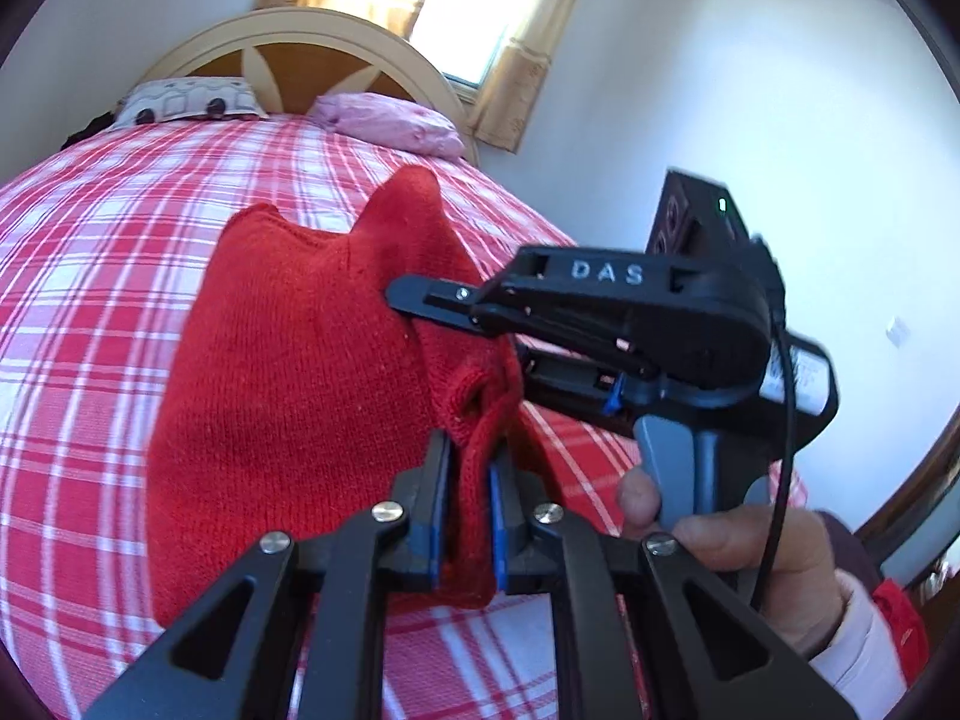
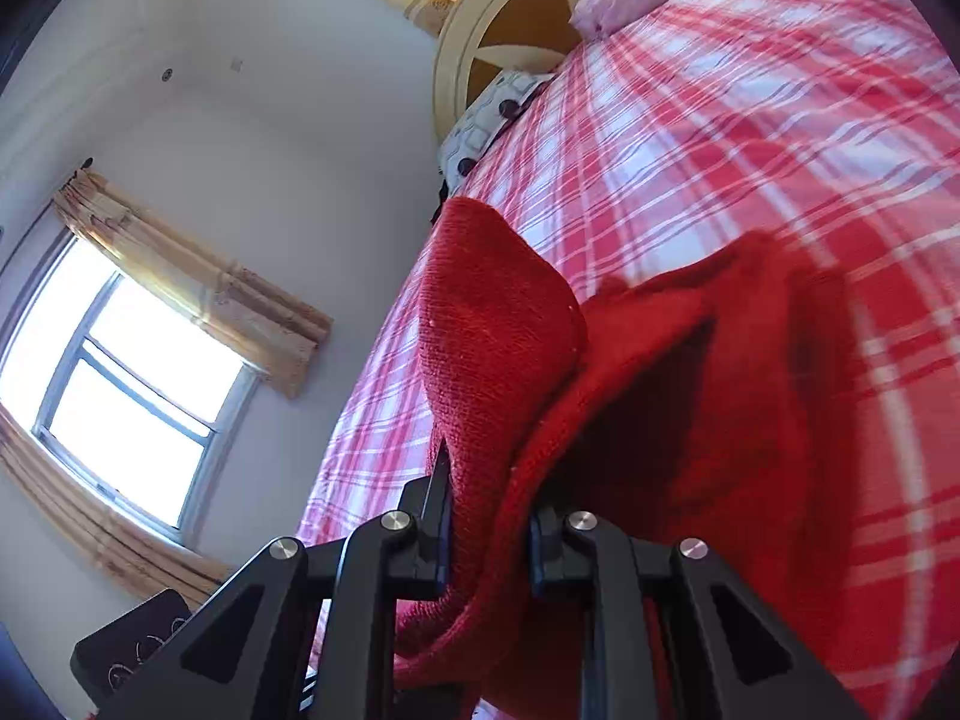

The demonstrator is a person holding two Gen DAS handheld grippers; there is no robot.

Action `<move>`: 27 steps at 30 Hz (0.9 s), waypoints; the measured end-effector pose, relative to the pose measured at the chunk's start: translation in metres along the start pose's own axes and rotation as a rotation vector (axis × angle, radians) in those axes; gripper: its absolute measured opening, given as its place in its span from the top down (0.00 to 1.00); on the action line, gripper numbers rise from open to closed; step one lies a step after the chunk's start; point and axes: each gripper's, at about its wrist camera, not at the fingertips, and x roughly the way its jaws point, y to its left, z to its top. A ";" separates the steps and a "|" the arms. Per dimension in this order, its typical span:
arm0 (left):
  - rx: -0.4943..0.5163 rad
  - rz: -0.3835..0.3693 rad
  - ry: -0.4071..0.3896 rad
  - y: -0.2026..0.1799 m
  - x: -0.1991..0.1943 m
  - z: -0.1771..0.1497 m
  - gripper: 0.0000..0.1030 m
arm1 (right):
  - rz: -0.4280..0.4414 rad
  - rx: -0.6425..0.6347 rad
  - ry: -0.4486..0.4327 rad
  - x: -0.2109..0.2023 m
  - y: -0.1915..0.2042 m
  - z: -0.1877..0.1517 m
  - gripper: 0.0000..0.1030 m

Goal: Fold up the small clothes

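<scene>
Red knit garment is hanging mid-frame over the plaid bed, left gripper and right gripper each pinching an edge, likely lifting it for folding.

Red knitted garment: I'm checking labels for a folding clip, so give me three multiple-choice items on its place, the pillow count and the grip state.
1. Where is the red knitted garment?
A. over the plaid bed
B. on a chair
C. on the floor

2. How many pillows lie at the headboard?
A. one
B. two
C. four

3. The left hand-held gripper is:
A. wide open
B. shut on a pillow
C. shut on the garment

Key: 1 A, plaid bedcover lies behind it; 2 B, patterned pillow and pink pillow; 3 C, red knit is pinched between the pads.
</scene>
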 end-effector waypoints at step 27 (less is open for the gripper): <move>0.041 0.052 0.061 -0.017 0.023 -0.011 0.88 | -0.170 -0.089 0.015 0.012 -0.025 0.039 0.88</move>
